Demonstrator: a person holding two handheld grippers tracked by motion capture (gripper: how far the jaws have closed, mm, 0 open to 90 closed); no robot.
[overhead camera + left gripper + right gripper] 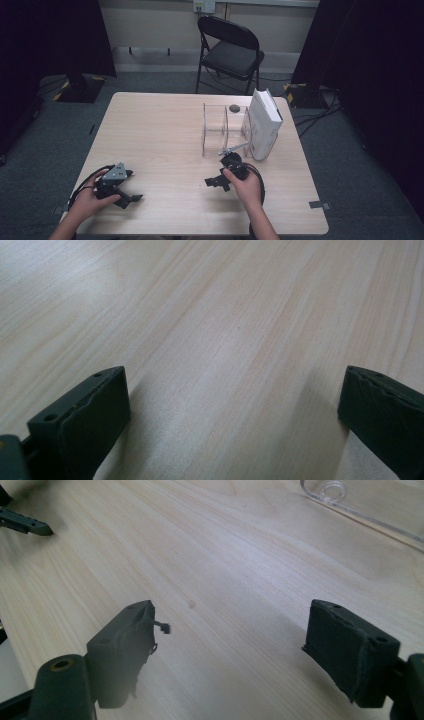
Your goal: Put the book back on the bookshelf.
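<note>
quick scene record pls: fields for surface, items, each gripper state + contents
surface: light wooden table
items: clear acrylic rack with white book upright in its right end slot; small dark object by the rack's far edge
left gripper: open, nothing between the jaws, near the table's front left
right gripper: open, nothing between the jaws, just in front of the rack
background: black folding chair
</note>
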